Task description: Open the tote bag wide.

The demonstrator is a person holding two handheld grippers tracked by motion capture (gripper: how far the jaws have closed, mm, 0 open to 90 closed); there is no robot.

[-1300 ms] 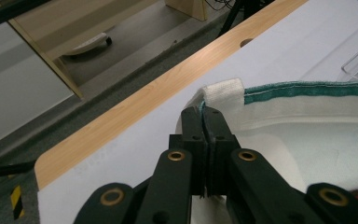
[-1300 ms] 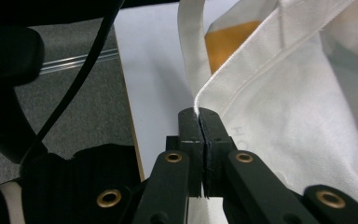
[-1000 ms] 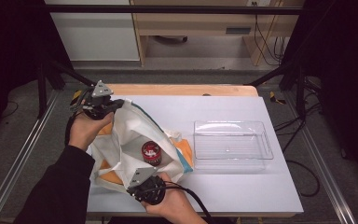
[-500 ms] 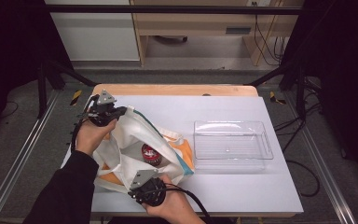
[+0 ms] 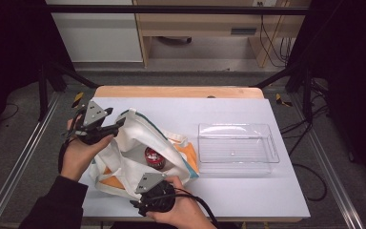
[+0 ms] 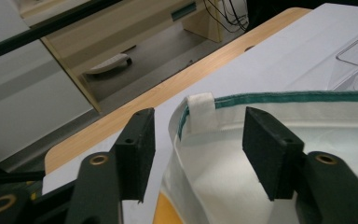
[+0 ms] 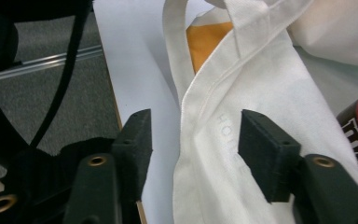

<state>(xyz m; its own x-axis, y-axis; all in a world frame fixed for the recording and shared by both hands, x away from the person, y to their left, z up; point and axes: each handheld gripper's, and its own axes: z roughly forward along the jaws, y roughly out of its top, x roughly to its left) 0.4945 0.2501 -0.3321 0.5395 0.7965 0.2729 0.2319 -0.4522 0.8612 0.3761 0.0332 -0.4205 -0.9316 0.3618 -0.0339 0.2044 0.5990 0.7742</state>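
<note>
On the white desk (image 5: 248,200) our left gripper (image 6: 198,140) and right gripper (image 7: 193,140) have just been opening their jaws, spread around the tote bag's (image 5: 133,143) rim without pinching; we should back away gently, sparing the red jar (image 5: 153,158).

Both tongs, left (image 5: 116,125) and right (image 5: 148,177), have just opened off the tote bag (image 5: 133,148) rim, which now sags.
</note>
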